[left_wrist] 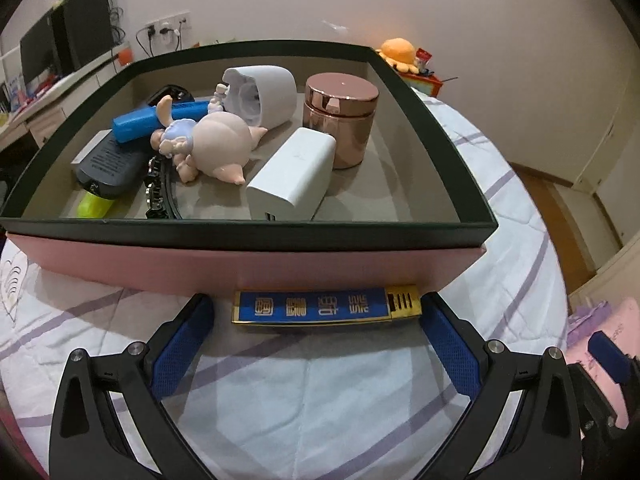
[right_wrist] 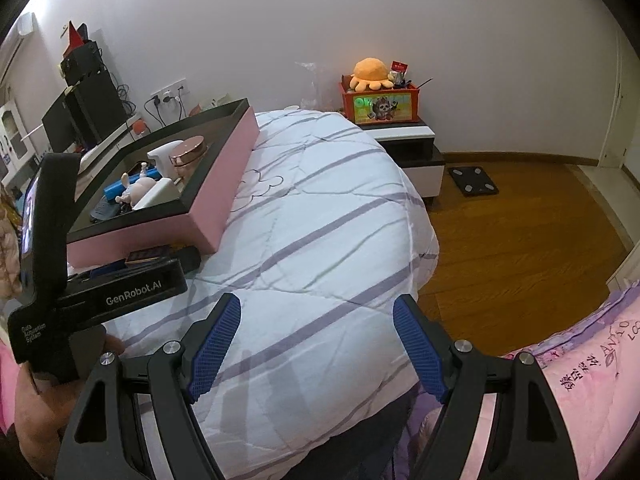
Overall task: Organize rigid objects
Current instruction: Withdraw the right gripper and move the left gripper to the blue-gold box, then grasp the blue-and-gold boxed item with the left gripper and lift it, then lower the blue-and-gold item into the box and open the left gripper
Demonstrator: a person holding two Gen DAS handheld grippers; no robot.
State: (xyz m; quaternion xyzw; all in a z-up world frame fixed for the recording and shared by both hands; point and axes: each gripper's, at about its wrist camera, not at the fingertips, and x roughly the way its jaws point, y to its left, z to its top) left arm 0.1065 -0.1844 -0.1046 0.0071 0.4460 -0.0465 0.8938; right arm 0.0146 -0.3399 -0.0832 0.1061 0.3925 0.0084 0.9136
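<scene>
The left tongs (left_wrist: pixel 316 320) point steeply downward, their blue-padded fingers (left_wrist: pixel 182 346) spread wide with nothing pressed between the pads. The right tongs (right_wrist: pixel 318 344) tilt downward too, jaws standing well apart and empty. A hand (right_wrist: pixel 60 400) grips the left tongs' handle from below.

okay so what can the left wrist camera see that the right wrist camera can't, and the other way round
Only the left wrist view shows the blue and gold flat box face on, lying on the quilt between the open left gripper's fingers, and the white charger's port end. Only the right wrist view shows the open right gripper over bare quilt, the nightstand, the floor scale and the wooden floor. Both show the pink tray with the rose-gold jar and figurine inside, and the orange plush.
</scene>
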